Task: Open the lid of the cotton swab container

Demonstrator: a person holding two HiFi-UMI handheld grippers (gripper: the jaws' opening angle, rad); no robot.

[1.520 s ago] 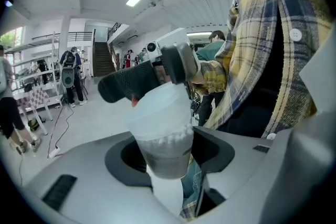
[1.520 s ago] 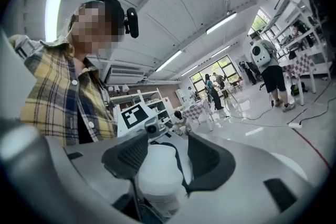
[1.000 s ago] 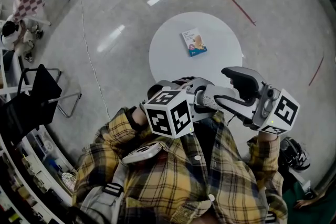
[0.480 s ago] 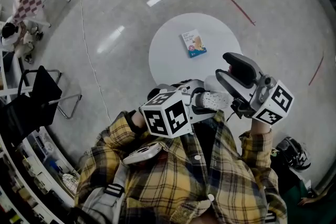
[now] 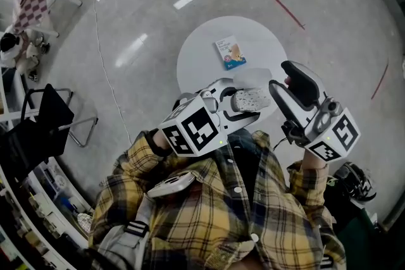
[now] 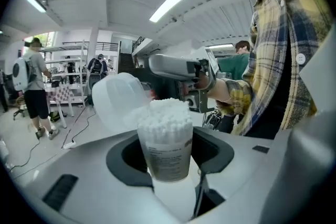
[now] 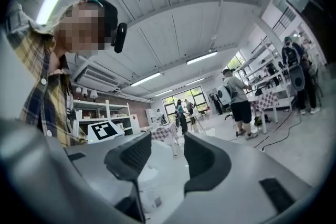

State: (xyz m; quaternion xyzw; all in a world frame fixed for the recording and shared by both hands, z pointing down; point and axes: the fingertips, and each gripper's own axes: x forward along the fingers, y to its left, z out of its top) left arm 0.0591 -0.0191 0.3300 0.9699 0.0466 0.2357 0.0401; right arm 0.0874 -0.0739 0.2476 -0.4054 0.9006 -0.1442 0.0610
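The left tool (image 6: 170, 157) is closed on the cotton swab container (image 6: 168, 149), gripping it low on its body, with one jaw on each side. The container stands upright between the jaws. Its lid (image 6: 118, 99) is open and tipped back to one side, so the packed cotton swabs (image 6: 165, 113) show at the top. From the head view the container (image 5: 251, 98) is held over the near edge of the round white bench (image 5: 196, 66), where a small packet (image 5: 231, 52) lies. The right tool (image 7: 163, 157) is close by with its jaws apart, gripping nothing.
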